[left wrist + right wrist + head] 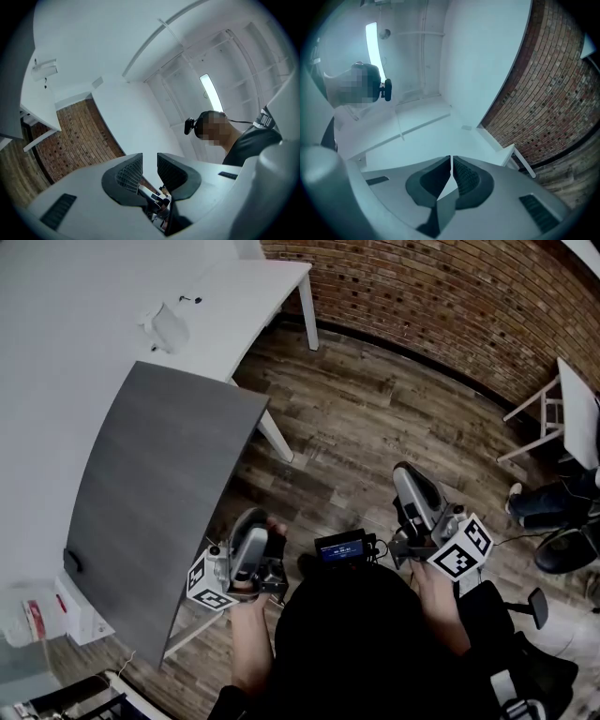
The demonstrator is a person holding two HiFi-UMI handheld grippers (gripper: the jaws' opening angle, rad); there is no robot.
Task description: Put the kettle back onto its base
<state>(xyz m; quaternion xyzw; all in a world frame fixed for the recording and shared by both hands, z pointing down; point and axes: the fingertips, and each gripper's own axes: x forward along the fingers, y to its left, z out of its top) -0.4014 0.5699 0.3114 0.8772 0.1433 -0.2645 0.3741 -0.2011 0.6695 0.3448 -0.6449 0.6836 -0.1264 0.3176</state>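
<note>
Grippers are both held over the wood floor (356,418), just beside the grey table (159,484). The left gripper (253,519) is nearest the grey table's edge. The right gripper (412,476) is farther out from it, with a small screen (340,547) between the two.

Past the grey table's far end stands a white table (253,287). A small pale thing (167,326) sits on it, well apart from both grippers. It is too small to tell if it is the kettle or its base.

The left gripper view looks upward. The left gripper (149,168) has its jaws only a little apart, with nothing between them. This view also catches the pale thing (44,69) on the white table (40,108), off at the side.

The right gripper view shows the right gripper (451,171) with its jaws pressed together, holding nothing. It sees the brick wall (553,93) but not the pale thing.

Only the head view shows the grey table. Only the two gripper views show the ceiling and a person's head with a camera on it.
</note>
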